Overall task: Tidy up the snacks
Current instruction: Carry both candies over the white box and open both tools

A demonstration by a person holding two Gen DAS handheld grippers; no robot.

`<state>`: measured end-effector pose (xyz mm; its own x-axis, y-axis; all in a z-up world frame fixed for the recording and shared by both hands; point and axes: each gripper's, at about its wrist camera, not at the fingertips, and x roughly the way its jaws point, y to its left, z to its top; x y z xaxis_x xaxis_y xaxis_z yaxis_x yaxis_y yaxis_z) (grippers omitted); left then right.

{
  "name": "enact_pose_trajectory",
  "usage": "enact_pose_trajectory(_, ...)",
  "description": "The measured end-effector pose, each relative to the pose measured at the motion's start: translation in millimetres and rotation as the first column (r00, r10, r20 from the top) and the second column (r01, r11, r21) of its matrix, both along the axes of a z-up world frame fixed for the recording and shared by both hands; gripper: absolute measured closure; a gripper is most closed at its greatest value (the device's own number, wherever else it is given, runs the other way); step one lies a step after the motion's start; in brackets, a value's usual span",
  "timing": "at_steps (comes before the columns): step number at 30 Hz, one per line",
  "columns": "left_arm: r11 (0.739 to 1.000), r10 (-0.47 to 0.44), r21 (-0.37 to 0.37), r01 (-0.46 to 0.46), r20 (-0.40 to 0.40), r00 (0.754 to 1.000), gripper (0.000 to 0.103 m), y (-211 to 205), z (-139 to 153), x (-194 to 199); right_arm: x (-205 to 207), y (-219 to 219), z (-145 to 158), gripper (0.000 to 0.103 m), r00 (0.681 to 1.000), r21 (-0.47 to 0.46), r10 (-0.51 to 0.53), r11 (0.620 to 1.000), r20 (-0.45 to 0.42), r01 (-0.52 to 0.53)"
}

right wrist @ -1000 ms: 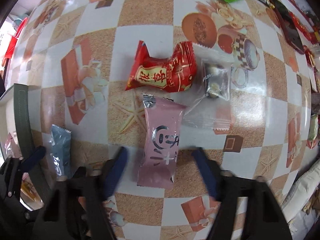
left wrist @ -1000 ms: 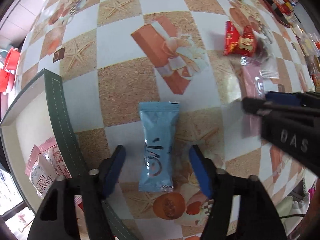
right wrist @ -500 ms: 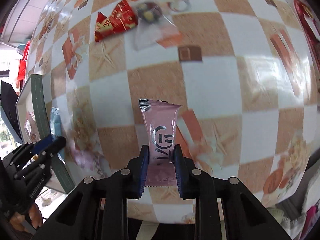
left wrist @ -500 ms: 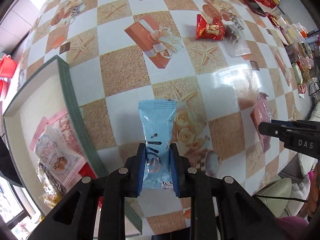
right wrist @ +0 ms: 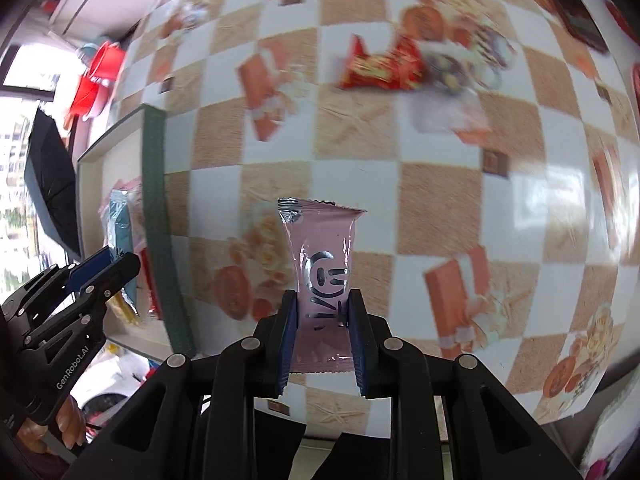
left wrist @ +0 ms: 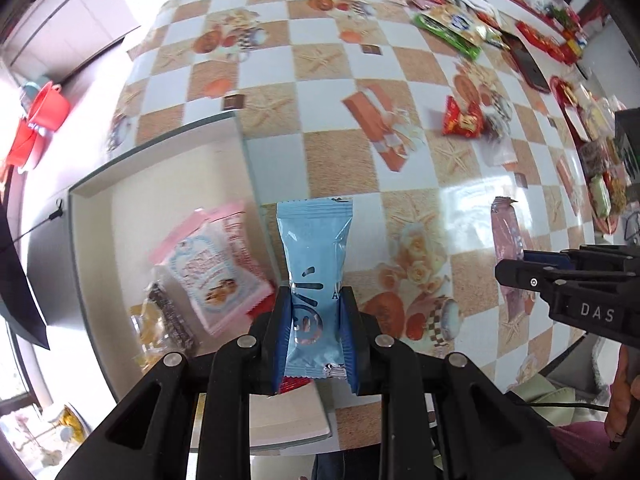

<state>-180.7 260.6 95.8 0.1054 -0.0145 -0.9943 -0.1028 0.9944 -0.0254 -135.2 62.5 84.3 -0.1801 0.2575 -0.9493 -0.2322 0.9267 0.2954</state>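
- Left gripper [left wrist: 314,322] clenched on a light blue foil snack packet [left wrist: 314,264], blue pads [left wrist: 283,328] pinching its lower part; packet held clear of the desk, long axis running straight out along the fingers, crimped far end pointing away from the camera.
- Blue packet hangs over the right wall of a shallow cream-lined box with a dark green rim [left wrist: 160,140].
- Right gripper [right wrist: 322,324] clenched on a pale pink foil snack packet with a silver logo [right wrist: 322,260]; same pose, long axis along the fingers, crimped silver end away from the camera, lifted off the desk.
- Pink packet is over the checkered tan-and-white patterned desk [right wrist: 440,200], to the right of the box.
- Box contents: a pink-edged white snack bag [left wrist: 212,268] lying tilted, a dark brown bar [left wrist: 170,316] and a yellowish wrapper [left wrist: 146,328] beside it, near the bottom left corner.
- Farther out on the desk: a red candy wrapper [left wrist: 462,122], with a clear wrapper [left wrist: 500,148] just beside it.
- More mixed snacks [left wrist: 452,24] along the far edge, blurred.
- Red plastic basin [left wrist: 38,120] off the desk, left.
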Motion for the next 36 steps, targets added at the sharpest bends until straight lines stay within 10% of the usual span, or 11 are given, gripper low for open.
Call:
enact_pose_trajectory(14, 0.968, 0.252, 0.023, -0.251, -0.006, 0.968, 0.078, 104.2, -10.4, -55.1, -3.8, 152.7, 9.4, 0.077, 0.950, 0.030, 0.306, 0.951, 0.055, -0.308)
enact_pose_trajectory(30, 0.953, 0.304, 0.022, -0.303, -0.060, 0.951, 0.076, 127.6, -34.1, -78.2, -9.3, 254.1, 3.2, 0.076, 0.897, 0.066, 0.439, 0.895, 0.043, -0.441)
enact_pose_trajectory(31, 0.954, 0.298, 0.025, -0.297, -0.066, 0.952, 0.073, 127.1, -35.1, -78.3, -8.6, 255.5, 2.1, 0.074, 0.900, 0.070, 0.434, 0.898, 0.036, -0.435)
enact_pose_trajectory(33, 0.951, 0.308, -0.003, -0.309, -0.065, 0.949, 0.062, 128.6, -34.9, -79.5, -6.5, 255.4, 0.1, 0.026, 0.907, 0.069, 0.421, 0.904, 0.026, -0.422)
enact_pose_trajectory(36, 0.952, 0.307, 0.004, -0.307, -0.057, 0.950, 0.043, 127.2, -33.8, -79.0, -2.4, 242.7, -2.0, 0.018, 0.913, 0.031, 0.405, 0.913, 0.050, -0.407)
